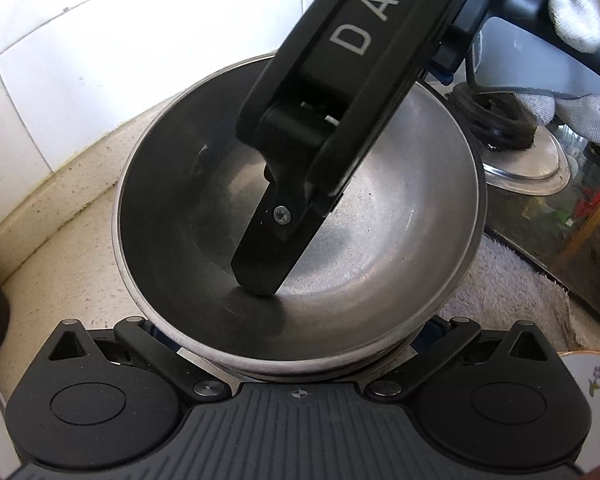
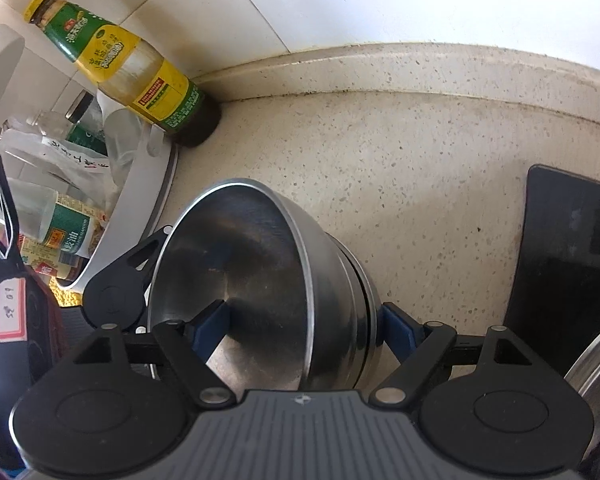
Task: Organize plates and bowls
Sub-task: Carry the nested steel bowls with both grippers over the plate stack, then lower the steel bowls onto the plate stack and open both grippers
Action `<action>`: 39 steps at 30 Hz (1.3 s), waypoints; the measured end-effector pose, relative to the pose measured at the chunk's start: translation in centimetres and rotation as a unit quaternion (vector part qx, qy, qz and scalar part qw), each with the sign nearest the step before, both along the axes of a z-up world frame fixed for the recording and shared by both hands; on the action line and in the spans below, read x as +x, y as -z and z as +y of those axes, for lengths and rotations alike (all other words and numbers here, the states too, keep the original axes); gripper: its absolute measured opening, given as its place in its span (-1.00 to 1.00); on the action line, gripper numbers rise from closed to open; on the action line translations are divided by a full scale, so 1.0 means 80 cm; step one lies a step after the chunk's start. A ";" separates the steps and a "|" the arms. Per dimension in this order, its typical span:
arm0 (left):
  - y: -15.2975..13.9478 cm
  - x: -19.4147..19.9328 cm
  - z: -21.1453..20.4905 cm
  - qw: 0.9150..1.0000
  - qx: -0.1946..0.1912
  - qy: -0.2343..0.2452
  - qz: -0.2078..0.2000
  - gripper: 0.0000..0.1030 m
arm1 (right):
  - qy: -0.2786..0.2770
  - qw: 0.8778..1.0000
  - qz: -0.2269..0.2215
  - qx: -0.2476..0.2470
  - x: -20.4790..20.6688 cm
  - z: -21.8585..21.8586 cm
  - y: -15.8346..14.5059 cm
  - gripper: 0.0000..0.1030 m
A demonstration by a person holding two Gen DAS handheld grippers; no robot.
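Note:
A stack of nested steel bowls [image 1: 380, 208] fills the left wrist view on the beige counter [image 1: 84, 216] by the tiled wall. My right gripper comes down from above, one black finger [image 1: 260, 260] resting on the top bowl's floor. In the right wrist view my right gripper [image 2: 304, 316] straddles the wall of the bowls [image 2: 260, 248], one blue pad inside and one outside, pressed against it. My left gripper [image 1: 300, 360] is spread wide with the stack's base between its jaws. Its fingertips are hidden under the rim. The left gripper's linkage [image 2: 112, 292] shows beside the bowls.
A yellow-labelled oil bottle [image 2: 132, 68] stands in the counter corner beside jars and bags [image 2: 60, 216]. A black mat [image 2: 560, 260] lies to the right. A steel pot lid [image 1: 520, 164], a grey towel [image 1: 500, 280] and a floral plate [image 1: 596, 380] sit nearby. A gloved hand [image 1: 584, 8] holds the right gripper.

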State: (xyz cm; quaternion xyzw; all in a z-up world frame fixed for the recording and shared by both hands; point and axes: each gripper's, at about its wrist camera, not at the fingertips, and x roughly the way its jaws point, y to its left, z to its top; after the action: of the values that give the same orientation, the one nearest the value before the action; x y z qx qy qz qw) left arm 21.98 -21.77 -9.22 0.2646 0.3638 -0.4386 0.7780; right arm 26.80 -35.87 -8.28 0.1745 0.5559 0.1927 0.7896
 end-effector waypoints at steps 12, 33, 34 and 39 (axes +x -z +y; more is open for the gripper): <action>-0.056 -0.035 0.013 0.999 -0.012 -0.030 -0.042 1.00 | -0.009 0.998 -0.054 -0.001 -0.018 0.009 -0.058 0.62; -0.121 -0.216 0.073 0.988 -0.007 -0.121 -0.093 1.00 | -0.096 0.989 -0.115 0.012 -0.155 0.067 -0.142 0.62; -0.121 -0.222 0.072 0.988 -0.010 -0.120 -0.092 1.00 | -0.096 0.989 -0.116 0.011 -0.163 0.071 -0.143 0.62; -0.115 -0.246 0.093 0.990 -0.014 -0.114 -0.084 1.00 | -0.086 0.989 -0.116 0.008 -0.201 0.086 -0.143 0.62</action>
State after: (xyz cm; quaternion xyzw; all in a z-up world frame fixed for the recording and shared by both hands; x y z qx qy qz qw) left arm 2.28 -14.30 0.00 0.2463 0.3189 -0.3282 0.8544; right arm 10.70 -29.02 3.18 0.1087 0.4718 0.2834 0.8278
